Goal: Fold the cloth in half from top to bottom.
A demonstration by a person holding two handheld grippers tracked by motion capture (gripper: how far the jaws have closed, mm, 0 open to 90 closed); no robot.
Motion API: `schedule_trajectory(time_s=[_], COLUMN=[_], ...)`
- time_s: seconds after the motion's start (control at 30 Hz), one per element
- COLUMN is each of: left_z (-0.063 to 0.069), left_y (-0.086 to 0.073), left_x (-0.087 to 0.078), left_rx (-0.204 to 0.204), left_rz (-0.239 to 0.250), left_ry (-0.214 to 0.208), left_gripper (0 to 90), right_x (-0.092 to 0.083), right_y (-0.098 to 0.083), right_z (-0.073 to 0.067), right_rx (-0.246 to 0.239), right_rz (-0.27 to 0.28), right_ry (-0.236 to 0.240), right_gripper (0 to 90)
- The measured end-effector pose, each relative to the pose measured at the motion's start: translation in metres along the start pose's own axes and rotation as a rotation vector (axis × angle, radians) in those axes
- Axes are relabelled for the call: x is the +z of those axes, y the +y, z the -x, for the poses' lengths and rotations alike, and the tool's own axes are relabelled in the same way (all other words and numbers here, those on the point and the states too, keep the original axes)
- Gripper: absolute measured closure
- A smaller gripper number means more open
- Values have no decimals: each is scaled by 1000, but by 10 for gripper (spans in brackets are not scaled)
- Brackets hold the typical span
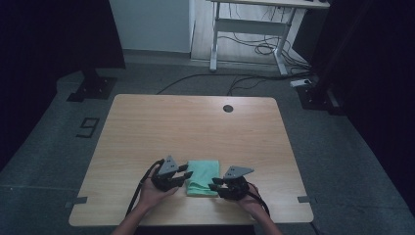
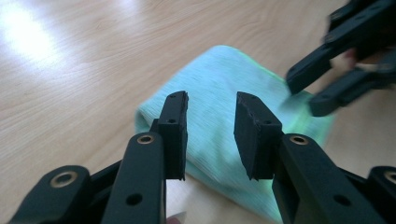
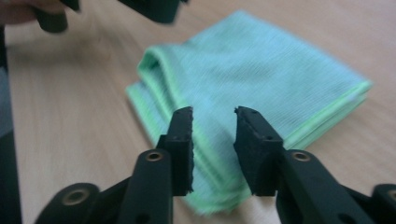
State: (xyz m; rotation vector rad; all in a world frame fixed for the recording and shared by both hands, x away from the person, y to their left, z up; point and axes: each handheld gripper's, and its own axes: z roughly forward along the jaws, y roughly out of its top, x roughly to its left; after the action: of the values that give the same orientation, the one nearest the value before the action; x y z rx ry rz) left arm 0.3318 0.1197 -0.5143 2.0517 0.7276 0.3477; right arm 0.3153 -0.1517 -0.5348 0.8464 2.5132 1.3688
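Lying between both hands on the pale wooden table point(image 1: 147, 127), the folded mint-green microfibre cloth point(image 1: 203, 177) runs lengthwise away from the person, left gripper point(image 1: 187, 175) and right gripper point(image 1: 214, 184) flanking it equally near, jaws apart, holding nothing.

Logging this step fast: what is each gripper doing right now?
Left gripper: open, holding nothing, at the left edge of the folded green cloth.
Right gripper: open, holding nothing, at the cloth's right edge.

Mint-green cloth point(image 1: 202, 177) – brighter green hem – on pale woodgrain table point(image 1: 195, 127).
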Motion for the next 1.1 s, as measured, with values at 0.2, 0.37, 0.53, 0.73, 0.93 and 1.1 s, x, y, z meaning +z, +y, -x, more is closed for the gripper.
schedule_trajectory(time_s=[0.2, 0.37, 0.53, 0.73, 0.93, 1.1], left_z=[-18, -27, -28, -25, -26, -25], left_y=[11, 13, 10, 7, -1, 0], left_x=[25, 38, 43, 43, 46, 45], left_rx=[-24, -45, -47, -42, -63, -62], left_rz=[-49, -94, -118, -129, -131, -133], left_ry=[19, 21, 22, 32, 27, 30], left_gripper=[655, 669, 676, 677, 677, 668], right_x=[4, 27, 47, 54, 57, 55], right_y=[21, 39, 42, 33, 18, 16], right_z=[6, 4, -3, -18, -32, -33], right_rx=[15, 6, -5, -40, -83, -78], right_rz=[48, 47, 20, -29, -52, -43], right_ry=[-40, -45, -46, -30, -52, -44], right_gripper=[590, 576, 561, 532, 507, 490])
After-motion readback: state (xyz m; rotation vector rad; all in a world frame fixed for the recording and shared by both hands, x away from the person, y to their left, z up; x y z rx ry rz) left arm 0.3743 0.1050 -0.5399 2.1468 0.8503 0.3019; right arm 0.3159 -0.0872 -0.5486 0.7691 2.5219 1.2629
